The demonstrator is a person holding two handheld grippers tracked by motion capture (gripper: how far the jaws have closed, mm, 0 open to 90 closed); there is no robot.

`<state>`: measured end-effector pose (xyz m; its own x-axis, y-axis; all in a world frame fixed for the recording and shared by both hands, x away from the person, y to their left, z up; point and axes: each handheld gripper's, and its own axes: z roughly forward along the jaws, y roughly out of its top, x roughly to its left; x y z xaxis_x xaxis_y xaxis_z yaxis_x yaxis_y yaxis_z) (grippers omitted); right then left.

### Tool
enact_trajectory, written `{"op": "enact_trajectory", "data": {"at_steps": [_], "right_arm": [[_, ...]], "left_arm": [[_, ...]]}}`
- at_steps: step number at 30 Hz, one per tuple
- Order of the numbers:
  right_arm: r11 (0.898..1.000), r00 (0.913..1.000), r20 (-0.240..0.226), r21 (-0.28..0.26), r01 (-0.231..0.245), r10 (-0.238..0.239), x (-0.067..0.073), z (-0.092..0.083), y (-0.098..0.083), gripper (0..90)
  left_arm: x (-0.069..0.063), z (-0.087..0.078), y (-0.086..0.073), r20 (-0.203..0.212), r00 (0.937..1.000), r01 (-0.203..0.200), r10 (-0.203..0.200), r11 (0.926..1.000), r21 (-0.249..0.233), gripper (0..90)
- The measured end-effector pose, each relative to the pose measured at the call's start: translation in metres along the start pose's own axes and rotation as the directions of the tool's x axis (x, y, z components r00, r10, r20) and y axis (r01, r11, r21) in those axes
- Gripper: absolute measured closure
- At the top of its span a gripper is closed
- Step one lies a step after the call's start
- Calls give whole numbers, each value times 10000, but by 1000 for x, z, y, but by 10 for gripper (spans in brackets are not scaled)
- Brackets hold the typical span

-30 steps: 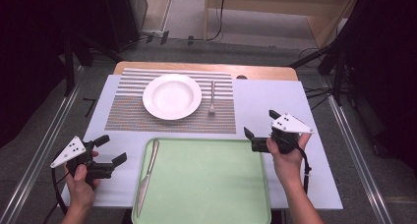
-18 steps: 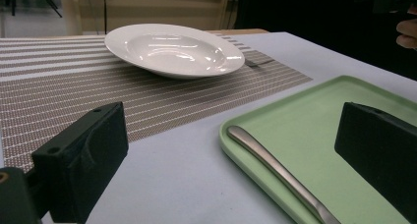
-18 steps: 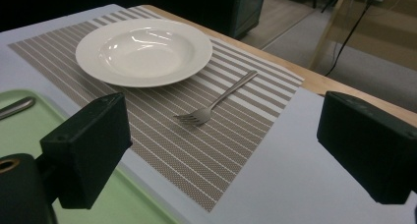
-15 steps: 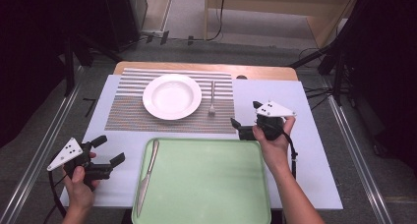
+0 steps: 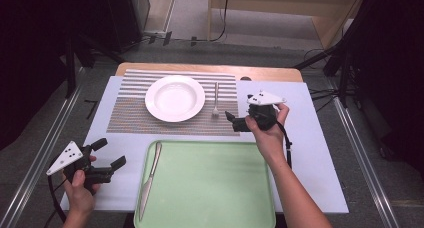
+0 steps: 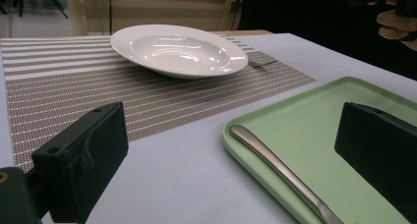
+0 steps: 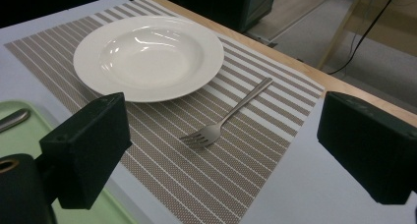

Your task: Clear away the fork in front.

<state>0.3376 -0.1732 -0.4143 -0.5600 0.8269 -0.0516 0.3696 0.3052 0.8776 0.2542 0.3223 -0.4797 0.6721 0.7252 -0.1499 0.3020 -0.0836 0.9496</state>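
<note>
Since a second ago, the right gripper (image 5: 234, 122) has shifted from the tray's right corner toward the fork (image 5: 215, 99) and now hovers just right of its tines, jaws wide apart and empty. Beside the fork, the green tray (image 5: 220, 188) lies below it, the striped placemat (image 5: 127, 108) under it, the white plate (image 5: 175, 98) left of it, and the knife (image 5: 150, 178) on the tray. Far from the fork, the left gripper (image 5: 110, 155) hangs open, holding nothing.

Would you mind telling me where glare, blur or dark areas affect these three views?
High view: even light on the table, dark surroundings at both sides. Left gripper view: highlights on the plate, its near jaws soft. Right gripper view: glare in the plate's bowl, fork sharp, jaws slightly blurred.
</note>
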Motion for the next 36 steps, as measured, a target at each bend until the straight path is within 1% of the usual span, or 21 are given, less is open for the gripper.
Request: {"op": "enact_trajectory", "data": {"at_steps": [1, 3, 4, 9, 12, 13, 14, 15, 18, 24, 27, 30, 33, 35, 36], "right_arm": [[10000, 10000, 8, 55, -54, 54, 1, 2, 1, 49], [9998, 10000, 60, 205, 57, -58, 1, 8, 6, 49], [9996, 10000, -7, 264, 31, -31, 1, 11, 7, 49], [9977, 9998, 73, 662, 155, -161, 0, 27, 14, 49], [9957, 9998, 121, 924, 115, -127, -2, 37, 19, 49], [9950, 9996, 174, 980, 191, -209, -2, 41, 20, 49], [9944, 9997, 155, 1045, 174, -192, -3, 43, 22, 49], [9927, 9997, 218, 1197, 118, -145, -3, 47, 24, 49], [9903, 9994, 333, 1389, 83, -130, -6, 58, 27, 49], [9800, 9986, 517, 1992, 19, -124, -10, 78, 31, 49], [9766, 9982, 594, 2152, -46, -84, -11, 88, 31, 50], [9682, 9974, 705, 2501, -27, -154, -12, 97, 29, 50], [9592, 9955, 943, 2823, -166, -105, -14, 106, 27, 50], [9552, 9942, 1059, 2921, -485, 181, -16, 111, 26, 50], [9525, 9935, 1115, 2990, -572, 247, -16, 113, 26, 50]], "left_arm": [[0, 0, 0, -5, 10000, 0, 0, 10000, -6, 0], [0, 0, 0, 7, 10000, -6, 6, 10000, 5, 0], [0, 0, 0, 1, 10000, -13, 13, 10000, 4, 0], [0, 0, 0, -22, 10000, -25, 25, 10000, 20, 0], [0, -1, 0, -43, 10000, -28, 28, 10000, 29, 0], [0, -1, 0, -53, 10000, -26, 26, 10000, 25, 0], [1, -1, 0, -44, 10000, -11, 11, 10000, 1, 0], [1, -1, 0, -38, 10000, -7, 7, 10000, 2, 0], [1, -2, 0, -58, 10000, -2, 2, 10000, -1, 0], [2, -3, 0, -84, 10000, 15, -16, 10000, -49, 0], [3, -3, 0, -47, 10000, 17, -17, 10000, -62, 0], [3, -4, 0, -58, 9999, 99, -99, 9999, -92, 0], [3, -5, 1, -67, 9999, 91, -92, 9999, -121, 0], [3, -5, 0, -33, 9999, 152, -152, 9998, -157, 0], [3, -4, 1, -37, 9999, 155, -155, 9998, -148, 0]]}}
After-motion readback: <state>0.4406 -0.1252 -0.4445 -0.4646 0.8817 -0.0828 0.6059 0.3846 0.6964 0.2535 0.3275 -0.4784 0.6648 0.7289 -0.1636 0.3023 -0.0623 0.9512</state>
